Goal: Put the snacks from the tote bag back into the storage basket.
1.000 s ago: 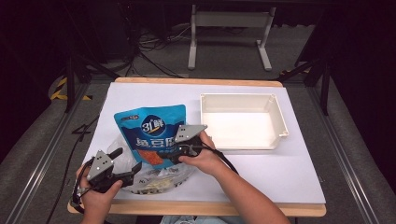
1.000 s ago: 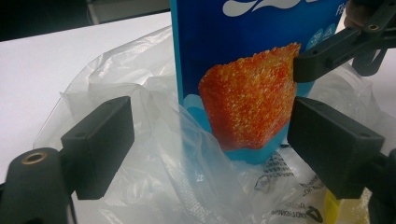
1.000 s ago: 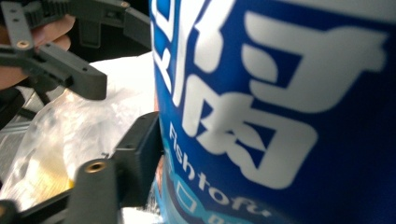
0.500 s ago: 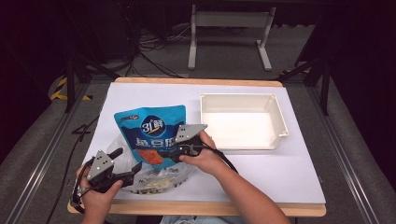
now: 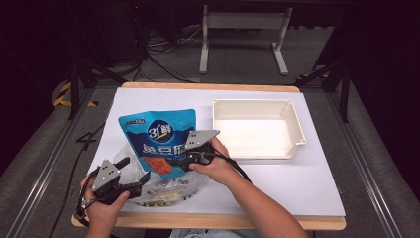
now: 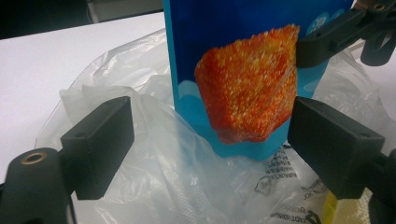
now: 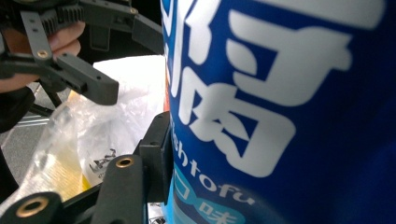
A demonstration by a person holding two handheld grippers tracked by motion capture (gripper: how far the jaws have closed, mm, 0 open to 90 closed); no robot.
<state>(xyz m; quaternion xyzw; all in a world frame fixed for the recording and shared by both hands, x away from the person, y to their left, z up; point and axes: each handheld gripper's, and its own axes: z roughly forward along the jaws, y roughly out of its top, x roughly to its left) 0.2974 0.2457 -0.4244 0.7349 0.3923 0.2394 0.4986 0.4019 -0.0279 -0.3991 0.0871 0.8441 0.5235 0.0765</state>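
Nothing is shifting since a second ago. On the left I am holding my left gripper (image 5: 130, 174) with jaws spread over the clear plastic bag (image 5: 163, 186). Next, the blue pouch (image 5: 159, 136) is lying on the bag, with my right gripper (image 5: 179, 162) clamping its edge.

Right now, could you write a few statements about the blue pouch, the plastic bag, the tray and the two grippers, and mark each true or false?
1. The blue pouch lies inside the white tray. False: it lies on the table, left of the tray, its lower end on the clear plastic bag.
2. The right gripper is at the pouch's right edge. True.
3. The left gripper stands open over the clear plastic bag. True.
4. The tray holds snack packets. False: it holds nothing.
5. The pouch bears an orange picture. True.
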